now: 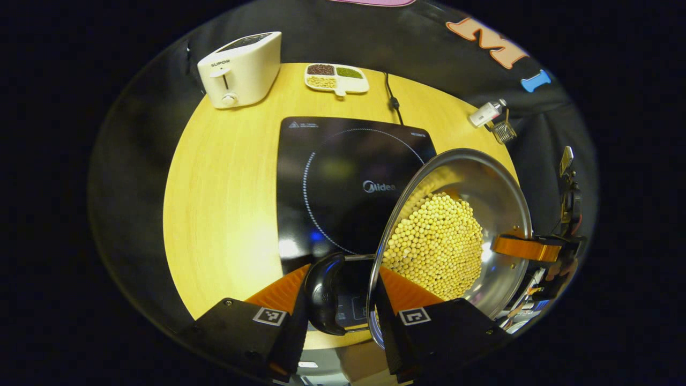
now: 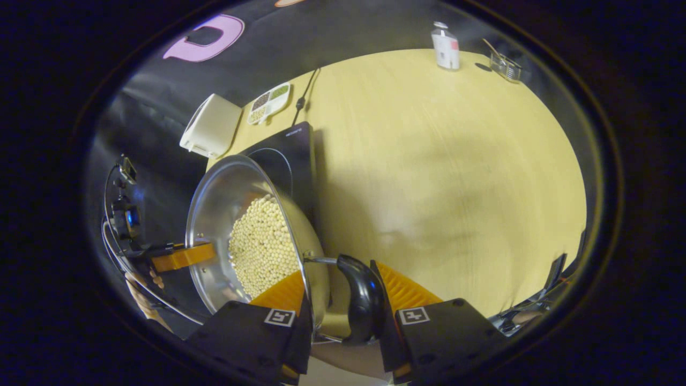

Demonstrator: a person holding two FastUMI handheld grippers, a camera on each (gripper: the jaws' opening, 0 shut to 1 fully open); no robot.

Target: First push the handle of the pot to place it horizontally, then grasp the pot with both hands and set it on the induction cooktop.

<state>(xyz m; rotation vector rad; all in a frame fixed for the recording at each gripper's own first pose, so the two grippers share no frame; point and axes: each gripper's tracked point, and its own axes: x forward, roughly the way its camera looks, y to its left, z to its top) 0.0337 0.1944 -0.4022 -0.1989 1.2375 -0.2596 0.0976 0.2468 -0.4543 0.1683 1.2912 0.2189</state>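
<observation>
While gripped both sides, pot (image 1: 455, 225) (tilted) overhangs cooktop (image 1: 343, 177).

Two fisheye views, one riding on each gripper, both held close over the pot and facing each other across it.

Left gripper view looks down and forward along its fingers (image 1: 399, 292) across the pot (image 1: 455, 236) to the cooktop (image 1: 343, 177), toaster (image 1: 241, 69) and far table (image 1: 225, 187) edge. Right gripper view looks from the opposite side over the pot (image 2: 252, 225) and the open table (image 2: 439, 177). Shared: pot, cooktop (image 2: 292, 147), toaster (image 2: 211, 126), bean tray (image 1: 336, 78) (image 2: 268, 102); each sees the other gripper beyond the pot.
</observation>
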